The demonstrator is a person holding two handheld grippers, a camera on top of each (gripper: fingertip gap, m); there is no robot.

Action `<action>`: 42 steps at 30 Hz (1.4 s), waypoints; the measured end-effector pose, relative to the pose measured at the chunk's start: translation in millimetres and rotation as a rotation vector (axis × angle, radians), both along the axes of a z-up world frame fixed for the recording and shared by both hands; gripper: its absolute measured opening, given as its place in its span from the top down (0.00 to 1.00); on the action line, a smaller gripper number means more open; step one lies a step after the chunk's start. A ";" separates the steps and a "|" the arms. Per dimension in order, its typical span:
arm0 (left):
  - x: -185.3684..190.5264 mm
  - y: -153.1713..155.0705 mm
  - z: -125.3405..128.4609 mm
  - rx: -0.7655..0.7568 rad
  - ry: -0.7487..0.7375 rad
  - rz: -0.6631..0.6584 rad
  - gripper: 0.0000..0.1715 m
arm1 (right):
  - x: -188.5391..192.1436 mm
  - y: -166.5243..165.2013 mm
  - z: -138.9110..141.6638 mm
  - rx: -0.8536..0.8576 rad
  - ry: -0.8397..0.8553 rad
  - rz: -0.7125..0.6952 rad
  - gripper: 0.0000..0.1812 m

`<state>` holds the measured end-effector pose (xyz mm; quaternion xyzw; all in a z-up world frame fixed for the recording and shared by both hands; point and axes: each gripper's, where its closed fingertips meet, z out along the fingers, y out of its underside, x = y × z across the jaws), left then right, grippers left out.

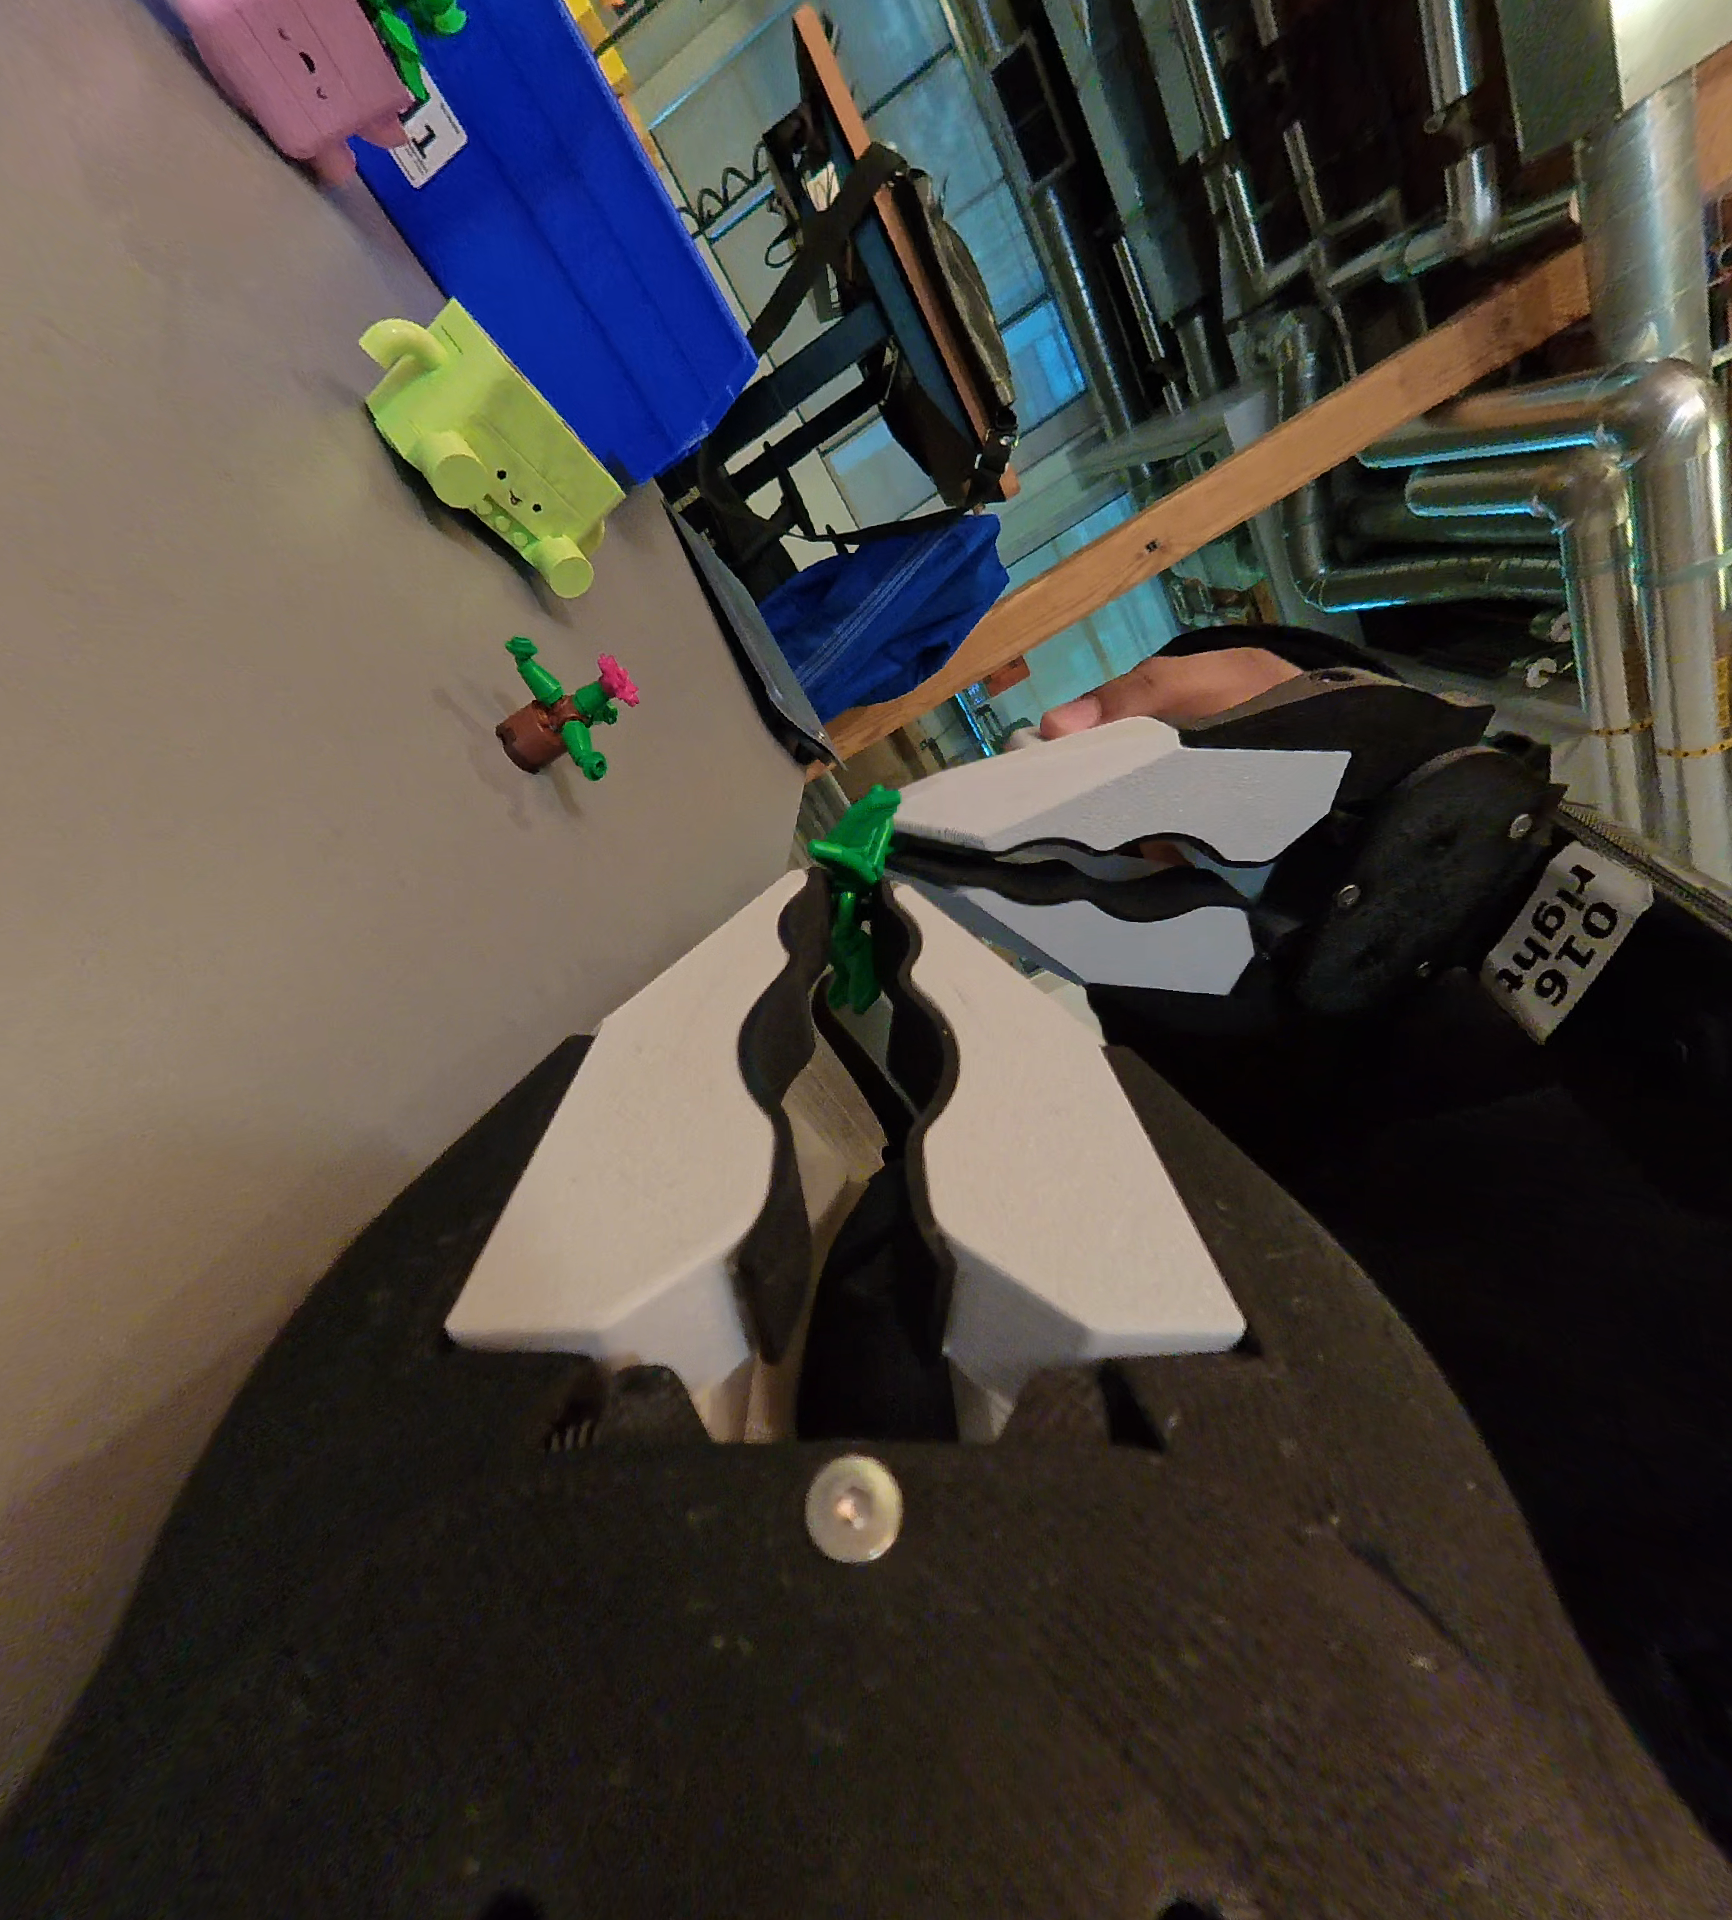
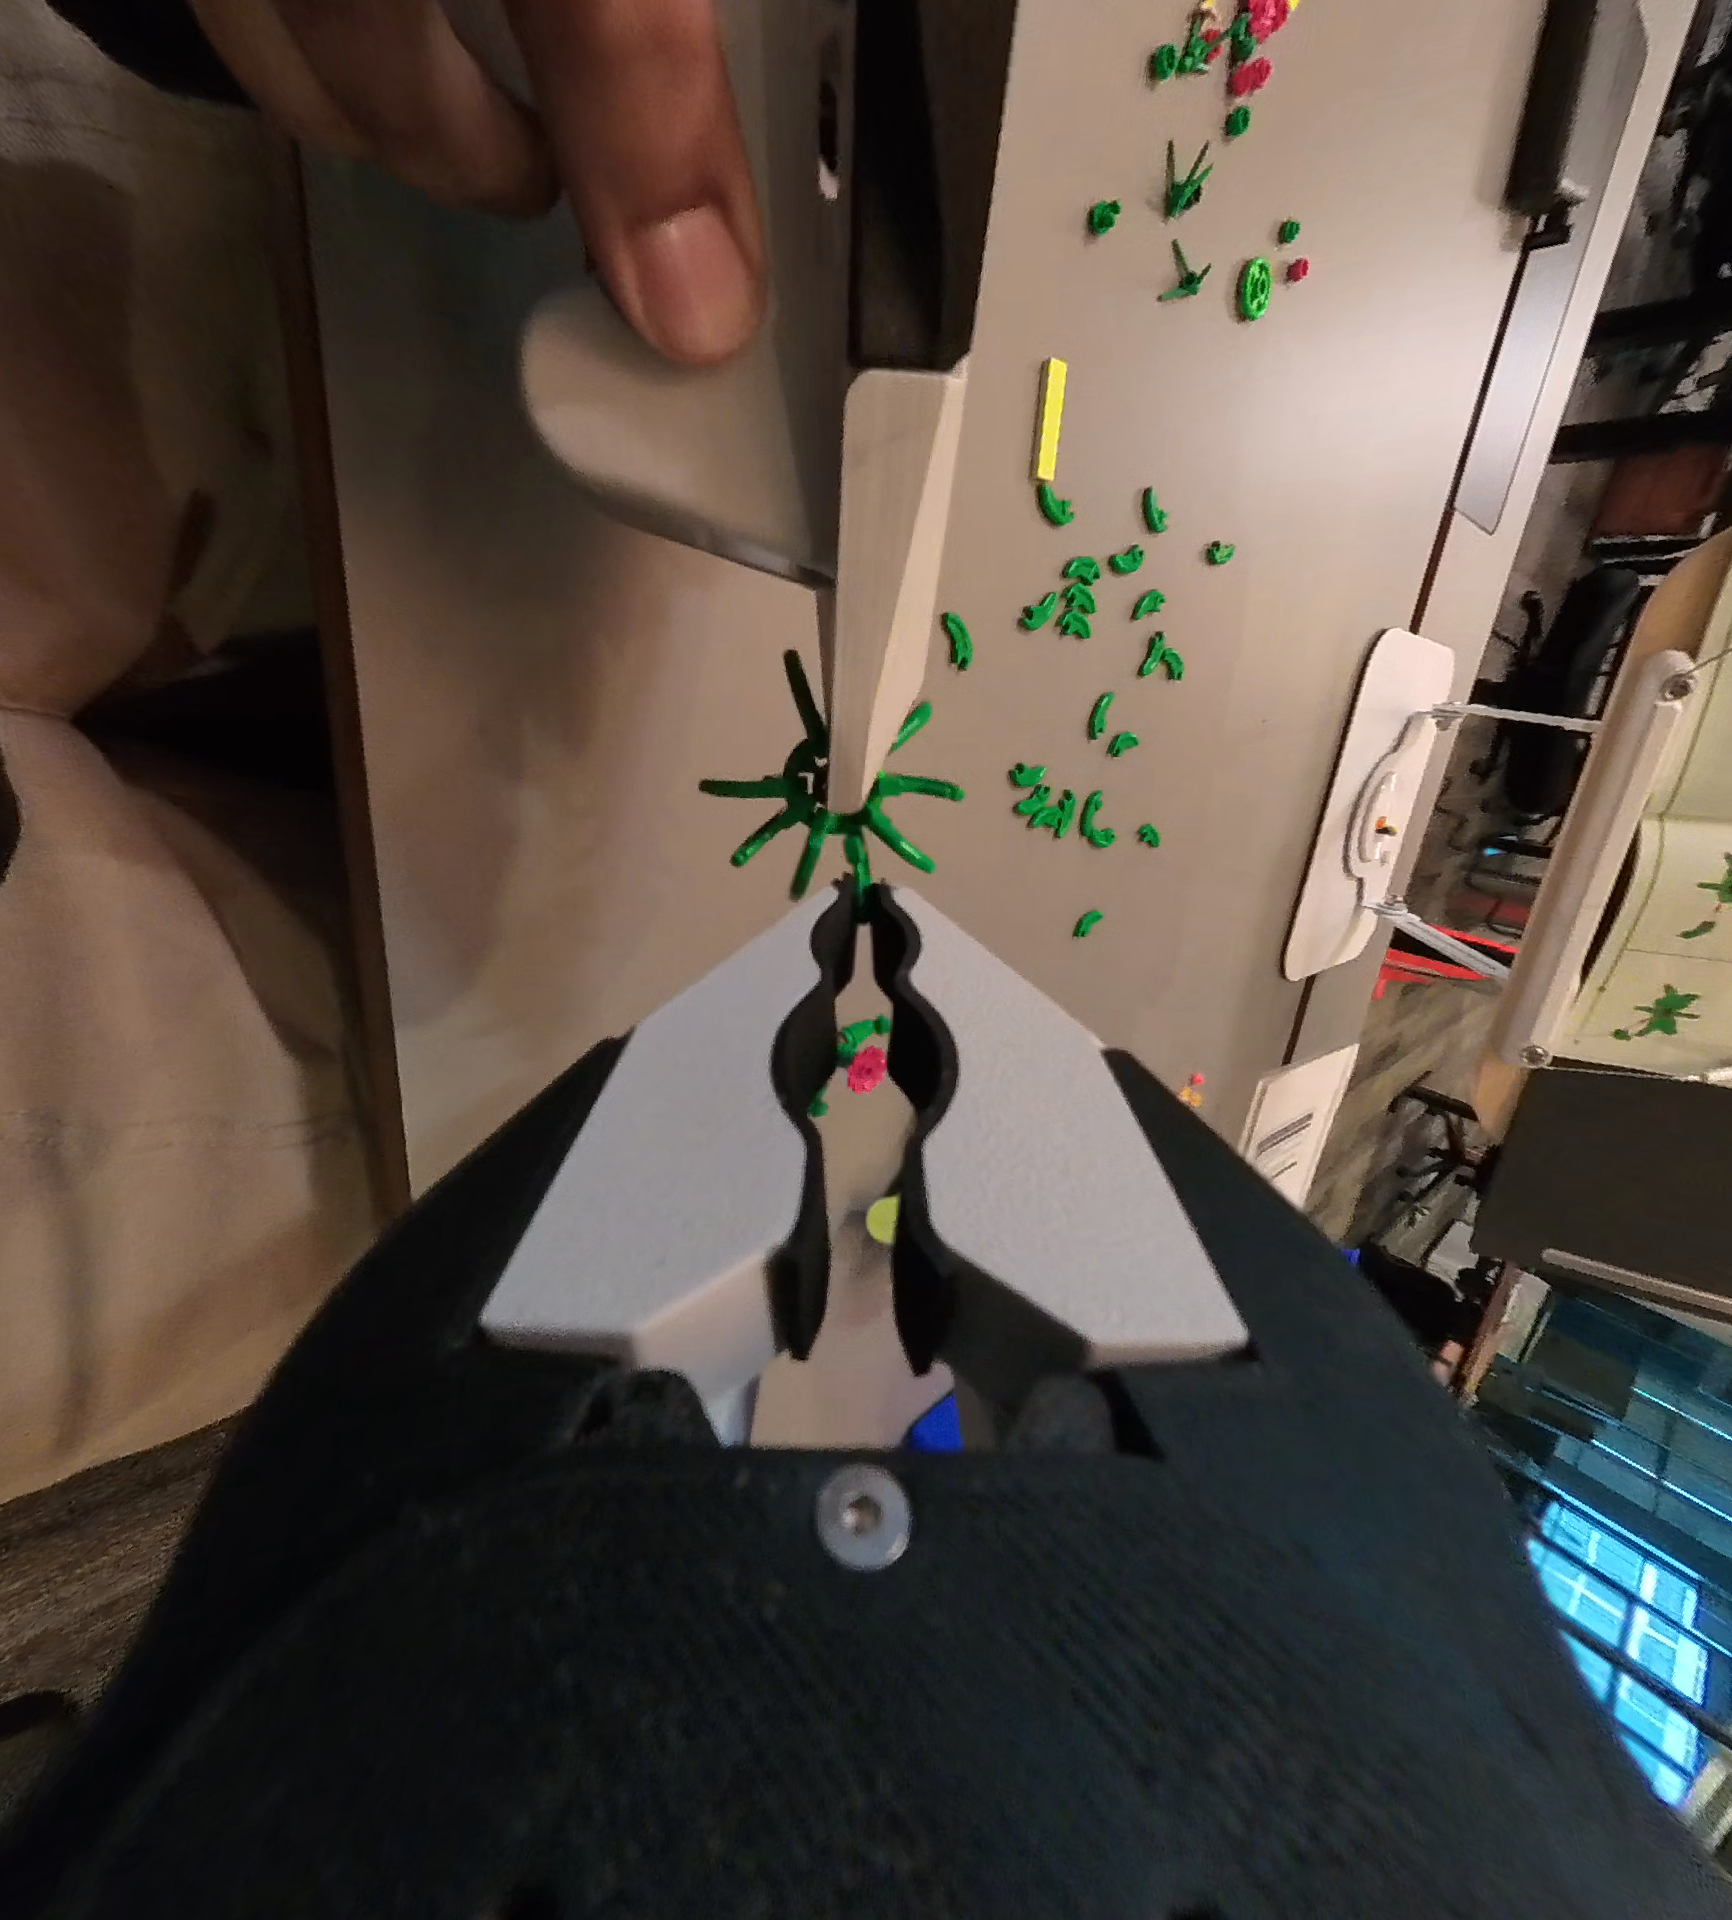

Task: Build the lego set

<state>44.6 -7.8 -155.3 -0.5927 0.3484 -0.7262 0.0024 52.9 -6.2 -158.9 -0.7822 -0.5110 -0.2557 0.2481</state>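
Note:
A green lego plant with several thin leaves (image 2: 924,787) is held in the air between both grippers. My left gripper (image 1: 846,883) is shut on its green stem (image 1: 849,956). My right gripper (image 2: 857,896) is shut on a small green leaf piece at the plant's lower side, and it also shows in the left wrist view (image 1: 893,847), coming in from the right with the leaf piece (image 1: 857,831) at its tips. The left gripper's white finger (image 2: 883,623) reaches down to the plant from the top. A person's thumb (image 2: 680,260) rests on that gripper.
Several loose green leaf pieces (image 2: 1080,613) and a yellow bar (image 2: 1052,416) lie on the grey table (image 2: 1205,395). A lime green pot figure (image 1: 488,457), a small cactus with a pink flower (image 1: 571,712), a pink pot (image 1: 301,73) and a blue bin (image 1: 550,229) stand farther off. An open booklet (image 2: 1724,883) is at the right. Left and right tips are no more than a few centimetres apart. The lime green pot figure (image 1: 488,457) is about 20 cm from both grippers' fingertips.

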 end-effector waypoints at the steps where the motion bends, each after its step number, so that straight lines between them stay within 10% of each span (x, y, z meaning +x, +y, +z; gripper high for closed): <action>1: 0.1 -0.1 -0.1 -0.003 0.000 0.000 0.97 | -1.2 -0.2 -0.1 -0.008 0.004 0.001 0.99; 42: 1.3 -4.7 -1.4 -0.133 -0.005 -0.031 0.97 | -1.2 -5.2 -7.1 -0.137 0.072 0.116 1.00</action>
